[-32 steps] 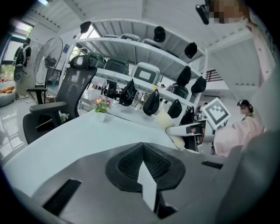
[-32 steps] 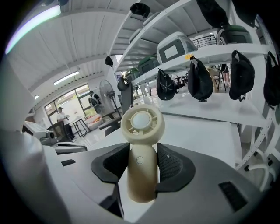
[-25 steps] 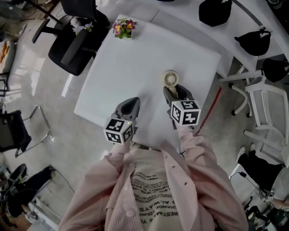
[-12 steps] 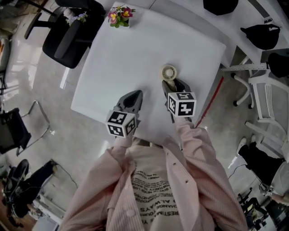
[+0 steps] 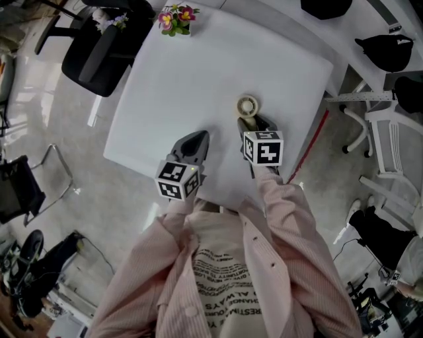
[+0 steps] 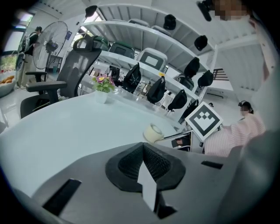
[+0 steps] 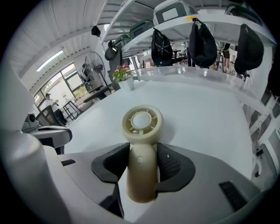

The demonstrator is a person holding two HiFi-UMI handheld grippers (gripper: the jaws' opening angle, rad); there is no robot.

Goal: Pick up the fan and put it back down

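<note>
as right hand-held gripper (image 7: 142, 161) clamps the fan (image 7: 142, 124), left hand-held gripper (image 6: 143, 162) is closed; fan maybe touching table (image 7: 199, 109)

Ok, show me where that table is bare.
Bare: the wide table stretch between flower pot and fan, plus the far right corner. Crowded: the near edge, where left gripper and right gripper sit.

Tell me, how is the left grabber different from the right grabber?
The right gripper squeezes the handle of the fan; the left gripper is pinched shut on nothing. The right gripper's jaws stand wide apart; the left gripper's jaws touch. Both are grey with black pads, over the white table.
</note>
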